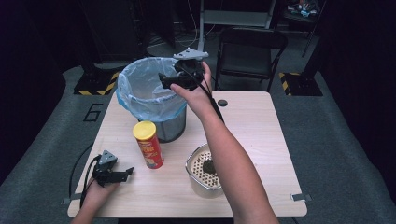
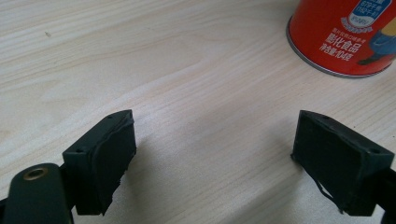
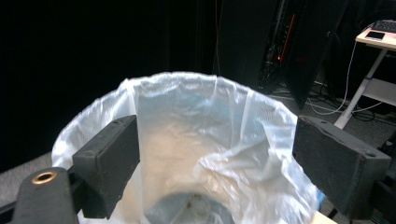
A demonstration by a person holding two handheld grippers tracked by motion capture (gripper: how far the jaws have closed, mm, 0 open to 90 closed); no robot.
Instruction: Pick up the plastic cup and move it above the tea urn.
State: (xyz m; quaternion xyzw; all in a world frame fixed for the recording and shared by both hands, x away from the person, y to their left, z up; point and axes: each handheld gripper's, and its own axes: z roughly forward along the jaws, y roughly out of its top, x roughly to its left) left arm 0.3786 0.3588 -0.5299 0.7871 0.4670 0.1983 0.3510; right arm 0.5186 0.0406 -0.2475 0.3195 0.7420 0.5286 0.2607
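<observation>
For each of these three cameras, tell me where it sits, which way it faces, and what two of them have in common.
High view: above the person's side, looking forward and down at the table; both forearms show, the right hand-held gripper over the lined bin.
Left gripper view: on the left hand-held gripper, low over the tabletop, open jaws in front, facing the red can.
Right gripper view: on the right hand-held gripper, open jaws framing the bin from above.
Shared: high and left gripper views both show the can.

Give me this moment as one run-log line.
right gripper: open, empty, above bin | left gripper: open, empty, on table | chip can: upright beside bin
</observation>
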